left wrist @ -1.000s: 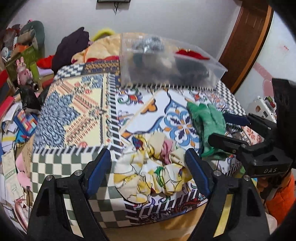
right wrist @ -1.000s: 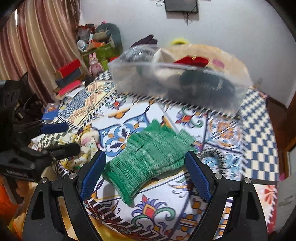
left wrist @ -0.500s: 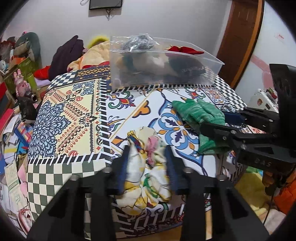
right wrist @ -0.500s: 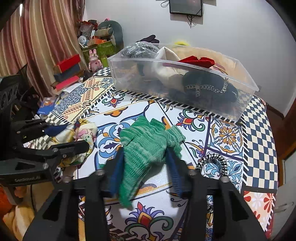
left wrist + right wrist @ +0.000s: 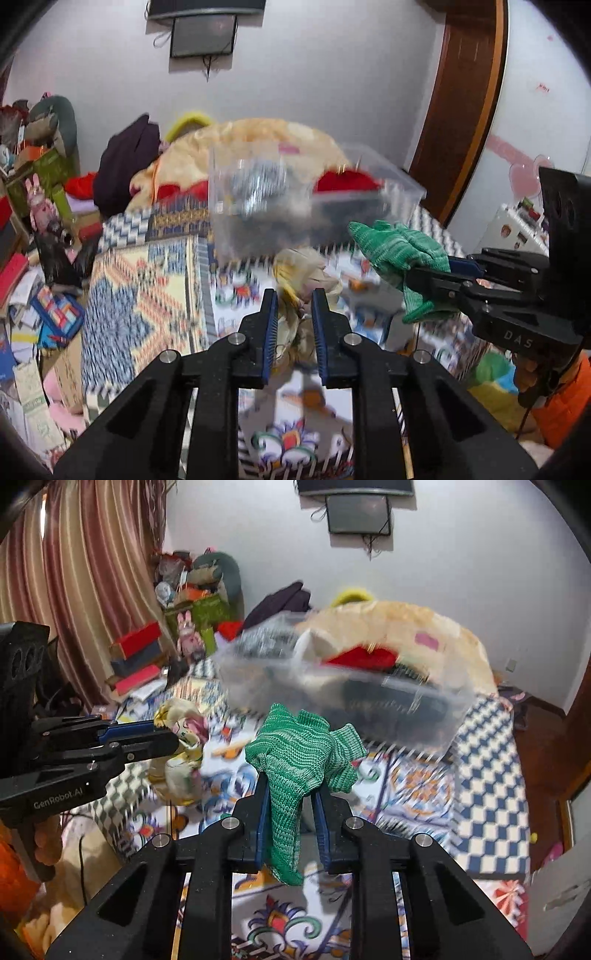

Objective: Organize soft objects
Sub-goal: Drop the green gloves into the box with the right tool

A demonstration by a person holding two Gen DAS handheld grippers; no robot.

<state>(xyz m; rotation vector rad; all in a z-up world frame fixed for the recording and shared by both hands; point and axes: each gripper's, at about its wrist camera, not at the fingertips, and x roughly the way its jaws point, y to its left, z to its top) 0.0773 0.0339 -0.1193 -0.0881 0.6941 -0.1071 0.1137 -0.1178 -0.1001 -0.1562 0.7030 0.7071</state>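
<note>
My left gripper (image 5: pixel 293 299) is shut on a yellow floral cloth (image 5: pixel 306 273) and holds it above the patterned table; the cloth also shows in the right wrist view (image 5: pixel 181 746). My right gripper (image 5: pixel 290 786) is shut on a green knitted cloth (image 5: pixel 295 753) and holds it above the table; in the left wrist view this green cloth (image 5: pixel 399 251) hangs at the right. A clear plastic bin (image 5: pixel 402 188) with several soft items in it stands at the far side of the table, also seen in the right wrist view (image 5: pixel 458 705).
The table (image 5: pixel 491 775) has a colourful patterned cover. Behind the bin lies a beige blanket heap (image 5: pixel 240 144) and dark clothes (image 5: pixel 125 158). Clutter and books (image 5: pixel 136 661) stand on the left by striped curtains. A wooden door (image 5: pixel 461 99) is at the right.
Both grippers have closed on their cloths and lifted them off the table toward the bin. The view is blurred by motion.
</note>
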